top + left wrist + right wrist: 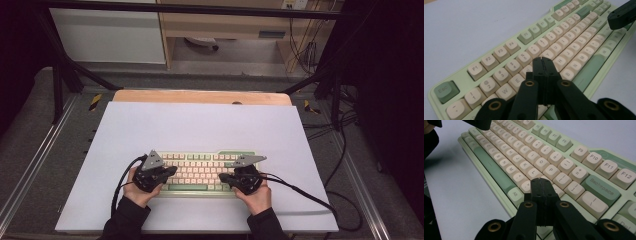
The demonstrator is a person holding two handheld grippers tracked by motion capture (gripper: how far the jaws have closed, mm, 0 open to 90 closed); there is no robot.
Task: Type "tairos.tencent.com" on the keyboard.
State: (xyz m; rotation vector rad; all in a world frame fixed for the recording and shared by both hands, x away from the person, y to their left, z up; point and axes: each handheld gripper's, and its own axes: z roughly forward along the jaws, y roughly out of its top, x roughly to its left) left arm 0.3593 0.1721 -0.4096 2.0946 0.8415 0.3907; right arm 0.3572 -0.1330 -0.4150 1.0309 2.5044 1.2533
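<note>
White table (pixel 200 125) carries a green keyboard (pixel 200 172) near my edge. I see my left gripper (pixel 543 60) over its left keys, jaws pressed together, holding nothing. My right gripper (pixel 541 181) sits over the right keys, likewise closed and empty.

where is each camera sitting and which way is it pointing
High view: above the person's side of the table, looking forward and down at the keyboard on the white mat; both hands show, with the left gripper and right gripper.
Left gripper view: rides the left gripper, looking along its shut jaws over the Esc end.
Right gripper view: rides the right gripper, looking along its shut jaws over the Backspace key.
All three views share the keyboard.
</note>
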